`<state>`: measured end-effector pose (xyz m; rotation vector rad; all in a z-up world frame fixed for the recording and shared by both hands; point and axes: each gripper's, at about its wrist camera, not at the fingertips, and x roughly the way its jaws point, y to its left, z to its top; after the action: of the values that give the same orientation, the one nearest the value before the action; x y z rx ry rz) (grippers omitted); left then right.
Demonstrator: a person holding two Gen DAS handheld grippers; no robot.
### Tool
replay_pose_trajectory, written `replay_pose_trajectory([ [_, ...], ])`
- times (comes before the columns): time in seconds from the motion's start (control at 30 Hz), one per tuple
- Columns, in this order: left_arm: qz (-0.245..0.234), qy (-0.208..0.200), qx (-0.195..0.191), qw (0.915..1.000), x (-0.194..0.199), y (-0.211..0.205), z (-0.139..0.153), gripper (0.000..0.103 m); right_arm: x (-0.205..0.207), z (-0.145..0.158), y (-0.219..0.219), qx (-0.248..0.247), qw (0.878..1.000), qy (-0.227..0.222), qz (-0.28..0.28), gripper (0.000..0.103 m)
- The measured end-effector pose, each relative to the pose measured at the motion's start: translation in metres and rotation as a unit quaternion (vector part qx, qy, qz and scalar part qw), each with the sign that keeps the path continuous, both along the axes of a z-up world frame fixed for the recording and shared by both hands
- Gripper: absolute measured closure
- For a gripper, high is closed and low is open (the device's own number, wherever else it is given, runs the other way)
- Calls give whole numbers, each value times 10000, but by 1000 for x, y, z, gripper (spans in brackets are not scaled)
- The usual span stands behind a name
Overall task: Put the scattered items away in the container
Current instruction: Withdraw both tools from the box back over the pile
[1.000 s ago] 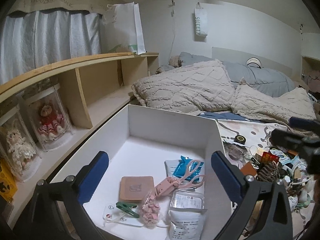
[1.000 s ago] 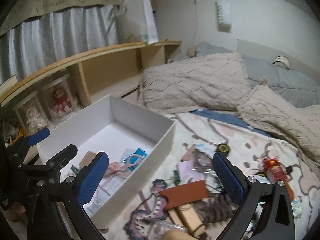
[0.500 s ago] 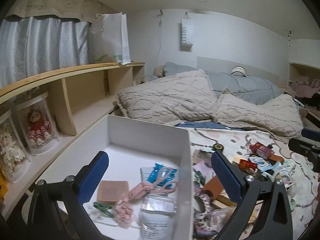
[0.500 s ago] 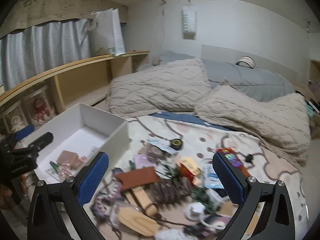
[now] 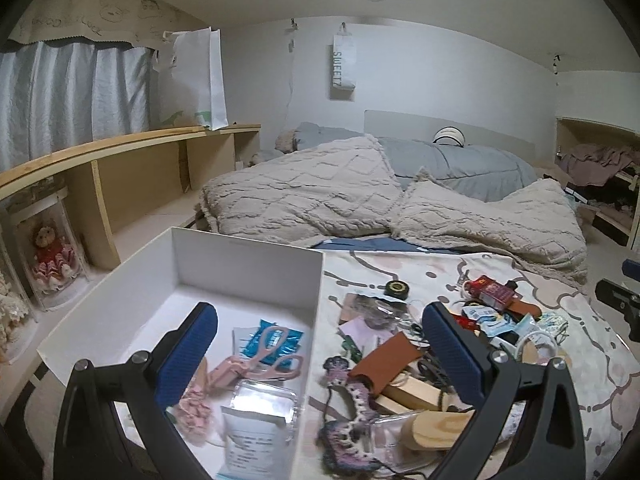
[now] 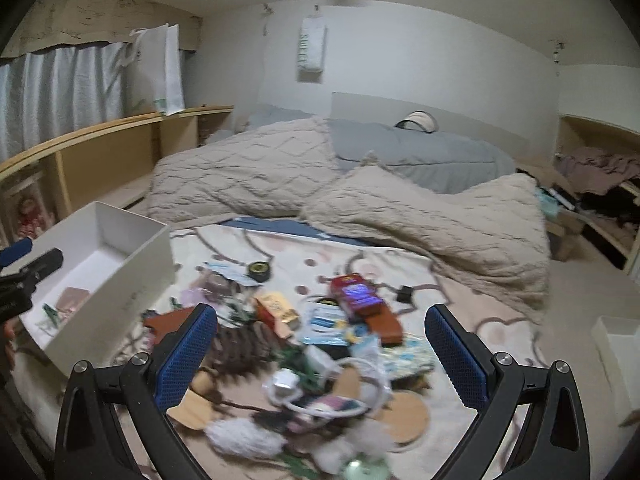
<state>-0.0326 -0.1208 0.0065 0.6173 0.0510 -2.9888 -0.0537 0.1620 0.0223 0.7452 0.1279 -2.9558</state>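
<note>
A white box (image 5: 248,264) (image 6: 136,280) stands on the bed at the left; pink scissors (image 5: 276,350), a blue packet (image 5: 276,338) and a clear pouch (image 5: 266,404) lie inside. To its right a heap of scattered items covers the patterned sheet: a brown leather piece (image 5: 386,362), a crocheted strip (image 5: 344,408), a red box (image 6: 356,292), a black tape roll (image 6: 259,270). My left gripper (image 5: 320,352) hangs open over the box's right wall. My right gripper (image 6: 320,356) is open above the heap, holding nothing.
Beige pillows (image 5: 304,196) and a grey duvet (image 5: 460,164) lie at the far end of the bed. A wooden shelf (image 5: 120,168) with dolls in clear cases runs along the left. Another white bin (image 6: 616,344) stands at the right on the floor.
Both grippers have swung to the right, away from the box and toward the heap. The right gripper now sits over the middle of the scattered items. Both stay open and empty.
</note>
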Motion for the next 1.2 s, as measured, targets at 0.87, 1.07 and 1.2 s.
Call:
replay_pose_trajectory([
  [0.87, -562, -76, -29, 9984, -3, 79, -50, 0, 35, -53, 104, -586, 9964, 51, -618, 0],
  [1.07, -668, -438, -163, 9967, -8, 93, -74, 0, 29, -74, 103, -100, 9973, -271, -669, 0],
  [1.2, -720, -664, -258, 9949, -12, 101, -89, 0, 22, -96, 105, 16, 9956, -775, -535, 0],
])
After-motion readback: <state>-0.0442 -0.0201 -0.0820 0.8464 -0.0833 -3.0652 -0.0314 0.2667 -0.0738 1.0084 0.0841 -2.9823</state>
